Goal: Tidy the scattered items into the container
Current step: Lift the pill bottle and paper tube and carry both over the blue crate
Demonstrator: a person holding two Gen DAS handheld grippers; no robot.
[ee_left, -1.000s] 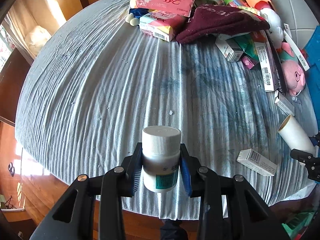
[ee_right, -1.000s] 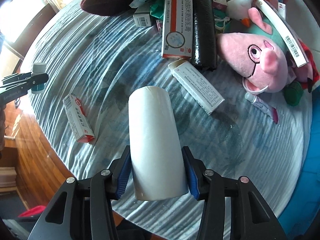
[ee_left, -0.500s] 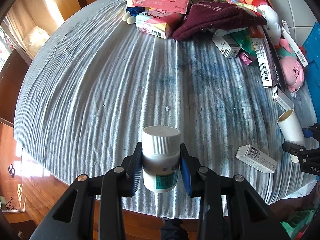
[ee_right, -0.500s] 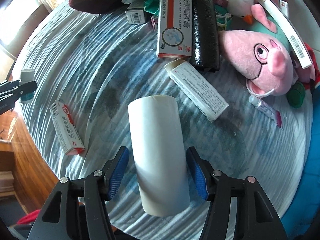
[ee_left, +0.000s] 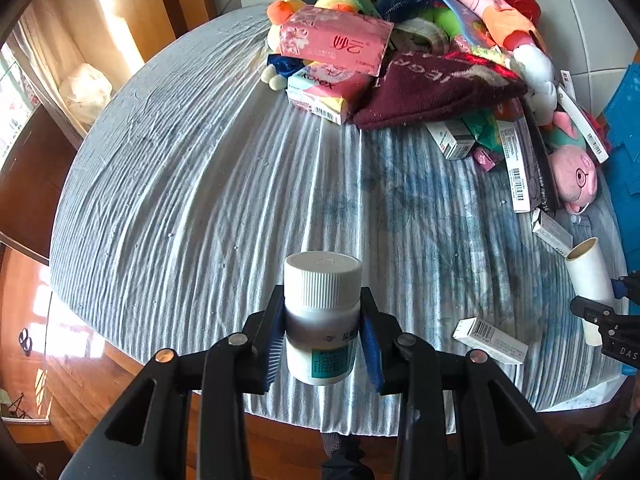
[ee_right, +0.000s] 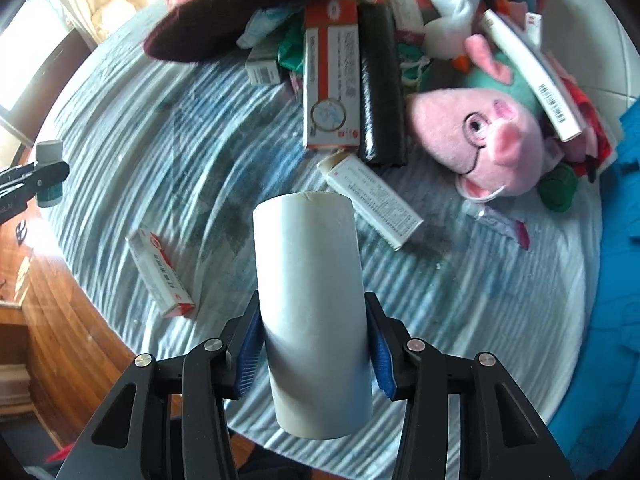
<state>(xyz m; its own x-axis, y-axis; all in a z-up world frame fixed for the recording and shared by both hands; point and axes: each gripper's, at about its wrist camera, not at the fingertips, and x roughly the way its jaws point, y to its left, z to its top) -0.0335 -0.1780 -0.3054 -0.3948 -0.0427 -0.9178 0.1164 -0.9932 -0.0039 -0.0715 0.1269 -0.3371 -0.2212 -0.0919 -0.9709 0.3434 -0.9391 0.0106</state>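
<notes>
Evidently both hands are loaded for one trip: on the left, the left gripper (ee_left: 322, 344) has its jaws clamped on the white-capped pill bottle (ee_left: 322, 312), lifted clear of the striped desk (ee_left: 192, 184). On the right, the right gripper (ee_right: 314, 346) is closing its jaws around the paper roll (ee_right: 312, 312) — pads against its sides. No container shows plainly — the blue thing (ee_right: 612, 240) at the right edge may be it.

Bright side sunlight, fisheye-bent edges, right view motion-blurred.

Sunlit wooden floor (ee_left: 80, 364) beneath a white tiled wall (ee_left: 580, 4).
</notes>
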